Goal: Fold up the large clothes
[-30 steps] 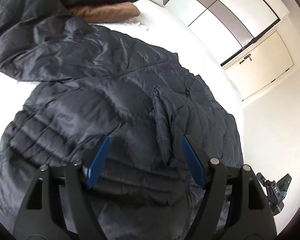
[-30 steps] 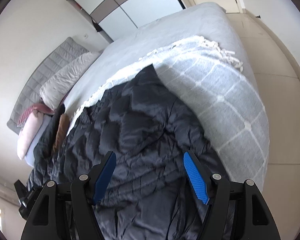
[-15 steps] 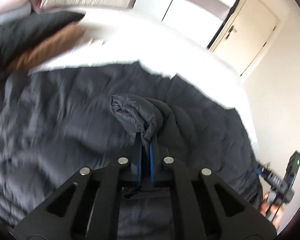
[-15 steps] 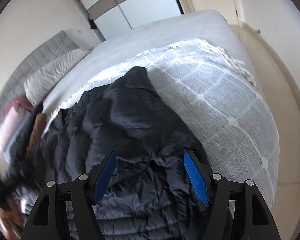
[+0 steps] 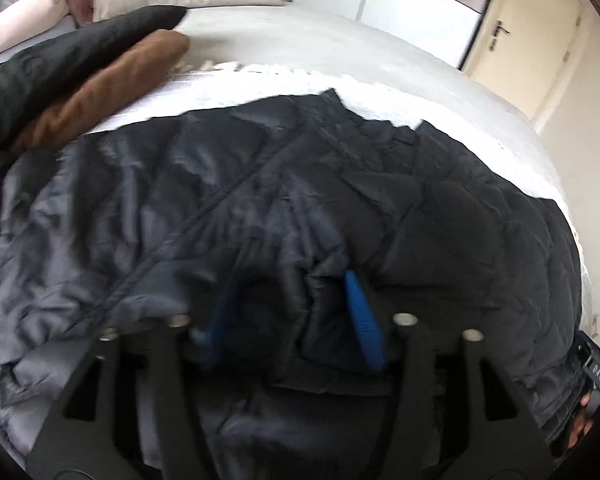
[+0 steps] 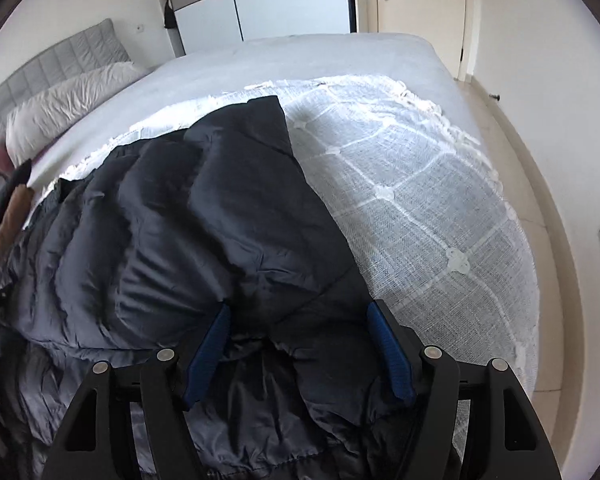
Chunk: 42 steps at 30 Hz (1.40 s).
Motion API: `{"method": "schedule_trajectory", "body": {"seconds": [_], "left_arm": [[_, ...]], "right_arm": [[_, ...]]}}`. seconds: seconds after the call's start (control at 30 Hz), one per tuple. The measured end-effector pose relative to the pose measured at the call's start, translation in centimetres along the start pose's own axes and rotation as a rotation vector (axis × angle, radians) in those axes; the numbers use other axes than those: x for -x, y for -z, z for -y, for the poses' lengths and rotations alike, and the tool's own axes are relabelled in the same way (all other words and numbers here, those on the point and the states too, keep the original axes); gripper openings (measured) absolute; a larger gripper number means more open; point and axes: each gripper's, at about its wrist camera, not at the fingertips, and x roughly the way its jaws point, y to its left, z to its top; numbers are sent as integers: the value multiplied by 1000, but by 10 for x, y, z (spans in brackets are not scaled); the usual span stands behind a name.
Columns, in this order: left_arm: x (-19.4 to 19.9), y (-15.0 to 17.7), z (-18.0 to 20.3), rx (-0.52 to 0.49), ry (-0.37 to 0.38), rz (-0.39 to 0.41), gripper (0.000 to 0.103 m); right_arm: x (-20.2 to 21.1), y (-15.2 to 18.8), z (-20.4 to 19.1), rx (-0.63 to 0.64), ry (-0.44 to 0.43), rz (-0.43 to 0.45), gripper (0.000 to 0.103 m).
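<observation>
Both tongs fill the bottom of their frames, black plastic arms with ribbed blue pads. The left gripper (image 5: 292, 316) is angled down over a dark, puffy quilted jacket (image 5: 260, 208); its jaws are opening, a raised fold of the slick fabric stands between the pads, and the pads look clear of it, though that view is blurred. The right gripper (image 6: 300, 352) stands wide, also tilted down, its blue pads (image 6: 392, 356) either side of a rumpled bulge of the same jacket (image 6: 188, 232) without pressing on it.

The jacket lies spread across the middle of both frames, shiny, creased, stitched in soft panels. It rests on a pale woven blanket (image 6: 412, 200) with a white grid pattern and a fringed edge, laid over the bed (image 6: 300, 60).

Farther back, upper left in the left view, a black cushion (image 5: 72, 64) lies on a brown one (image 5: 112, 92). Behind them are plump pale pillows (image 6: 72, 100) and a grey padded headboard (image 6: 56, 60). At the top stand wardrobe doors (image 6: 292, 4) and a cream door (image 5: 528, 48).
</observation>
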Motion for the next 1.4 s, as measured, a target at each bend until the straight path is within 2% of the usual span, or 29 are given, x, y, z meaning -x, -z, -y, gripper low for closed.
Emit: {"method": "schedule_trajectory", "body": {"seconds": [0.03,0.07,0.27,0.4,0.53,0.63,0.7,0.8,0.87,1.1,1.17,1.3,1.4], "left_arm": [[6,1,-2,7,-20,0,74],[12,1,-4,13,-34,3,78],[61,16,-25,80,11,31,83],[93,31,-49,150,40,29,83],[120,47,-70,183,32,33,91],[129,57,-92,237,41,5,93],[134,64,-114,304,9,-9,94],[144,69,-143,358,-74,19,94],[152,70,-167,402,-128,56,94],[168,73,-239,499,-215,201,94],[169,77,-256,514,-197,261,94],[151,77,-291,618,-85,263,94],[151,78,-306,670,-53,318,93]], "right_arm": [[2,1,-3,12,10,1,72],[5,1,-5,22,16,0,72],[28,4,-12,42,-11,-5,73],[53,9,-23,77,-69,8,74],[73,15,-37,99,-130,6,76],[86,22,-48,111,-167,5,78],[93,27,-56,125,-200,1,79],[99,33,-69,149,-228,-7,79],[102,38,-75,163,-229,-12,79],[106,59,-95,234,-198,-28,79],[107,67,-102,271,-184,-34,79],[111,77,-115,321,-175,-19,79],[113,80,-123,321,-190,-4,79]]}}
